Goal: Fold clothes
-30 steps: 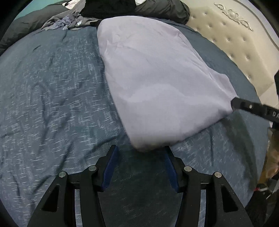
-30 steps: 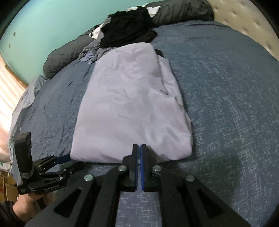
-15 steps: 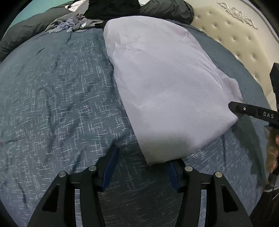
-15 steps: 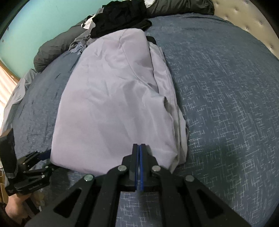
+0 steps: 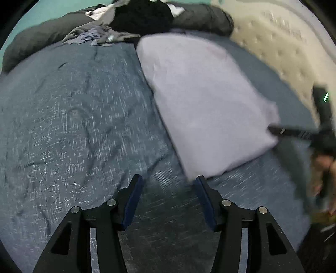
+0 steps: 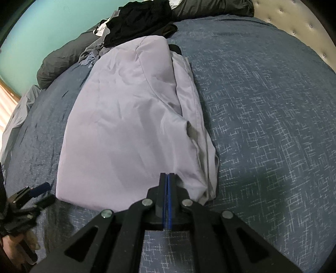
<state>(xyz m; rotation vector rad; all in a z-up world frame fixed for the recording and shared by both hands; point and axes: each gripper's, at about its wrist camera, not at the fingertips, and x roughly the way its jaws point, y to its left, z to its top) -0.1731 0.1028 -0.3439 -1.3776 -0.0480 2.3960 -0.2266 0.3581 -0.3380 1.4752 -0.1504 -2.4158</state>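
Currently the lilac garment (image 6: 126, 126) lies part-folded mid-bed, near hem pinched by clenched R gripper (image 6: 167, 178); L gripper (image 5: 167, 185), fingers spread, empty, sits at garment's other near corner; next probably needs L grip there.

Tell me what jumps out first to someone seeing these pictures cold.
The pale lilac garment dominates, lying lengthwise on the blue bedspread, its near edge reaching both grippers. The right gripper is shut at the garment's near right corner, while the left gripper is open at the near left corner. Beyond lies a dark heap of clothes at the bed's far end.
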